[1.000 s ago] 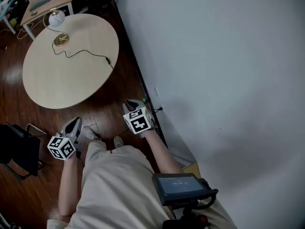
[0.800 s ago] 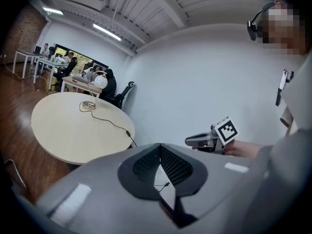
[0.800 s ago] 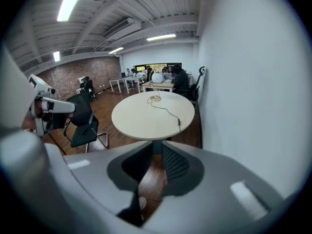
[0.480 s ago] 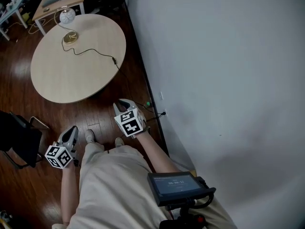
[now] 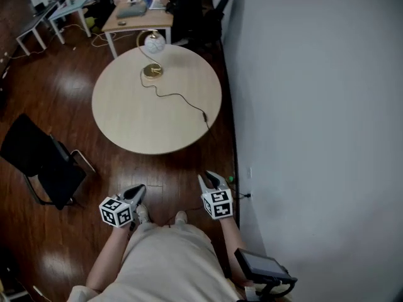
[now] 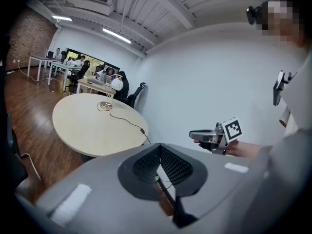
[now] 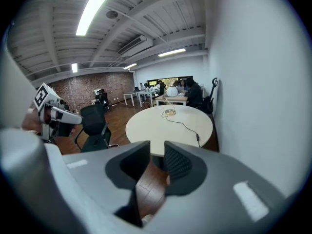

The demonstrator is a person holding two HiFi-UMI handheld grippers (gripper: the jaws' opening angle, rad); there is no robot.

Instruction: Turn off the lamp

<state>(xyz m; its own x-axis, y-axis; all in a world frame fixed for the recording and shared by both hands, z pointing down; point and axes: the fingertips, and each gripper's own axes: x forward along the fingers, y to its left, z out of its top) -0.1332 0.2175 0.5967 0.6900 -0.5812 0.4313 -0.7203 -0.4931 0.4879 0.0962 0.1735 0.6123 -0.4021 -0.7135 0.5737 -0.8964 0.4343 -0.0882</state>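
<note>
The lamp (image 5: 155, 42), with a white globe on a brass base (image 5: 152, 71), stands at the far side of a round pale table (image 5: 126, 118). Its black cord runs to an inline switch (image 5: 204, 115) near the table's right edge. The lamp (image 6: 116, 84) (image 7: 172, 91) also shows in both gripper views, far ahead. My left gripper (image 5: 138, 189) (image 6: 159, 147) is shut and empty, low in front of the person's legs. My right gripper (image 5: 208, 179) (image 7: 157, 150) is beside it, close to the wall. Its jaws are opening with nothing between them. Both point toward the table, well short of it.
A black chair (image 5: 44, 162) stands left of the table. A white wall (image 5: 315, 106) runs along the right, with a socket and green-lit plug (image 5: 232, 179) at its foot. Desks (image 5: 138, 14) with seated people lie beyond the table. The floor is dark wood.
The head view has swung toward the table, which now sits mid-frame and farther off. Both grippers show lower in the picture, and the right one has drawn back from the socket side.
</note>
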